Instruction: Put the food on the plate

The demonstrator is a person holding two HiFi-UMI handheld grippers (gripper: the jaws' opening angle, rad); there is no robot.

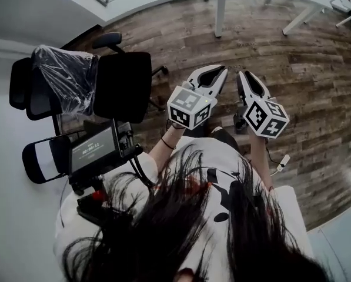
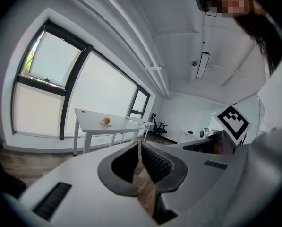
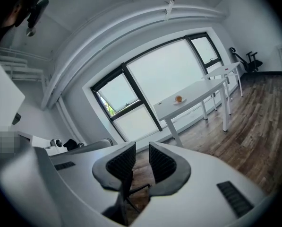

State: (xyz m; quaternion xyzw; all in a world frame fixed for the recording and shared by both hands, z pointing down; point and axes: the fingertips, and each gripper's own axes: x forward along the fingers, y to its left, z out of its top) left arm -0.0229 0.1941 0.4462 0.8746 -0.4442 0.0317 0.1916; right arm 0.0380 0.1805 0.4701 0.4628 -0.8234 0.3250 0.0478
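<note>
A small orange food item (image 2: 106, 121) lies on a white plate (image 2: 103, 123) on a far white table (image 2: 91, 119). The right gripper view has the same food (image 3: 178, 98) on the table (image 3: 197, 96) by the window. Both grippers are held up over the wooden floor, far from that table. My left gripper (image 1: 218, 70) (image 2: 140, 145) is shut, its pads meeting with nothing between them. My right gripper (image 1: 244, 75) (image 3: 141, 150) is shut too and holds nothing.
Black office chairs (image 1: 119, 84) stand to my left, one wrapped in plastic (image 1: 63, 69). A rig with a small screen (image 1: 93, 148) hangs near my left side. White table legs (image 1: 220, 10) rise ahead on the wooden floor (image 1: 316, 81). A white plug (image 1: 283, 161) lies on the floor.
</note>
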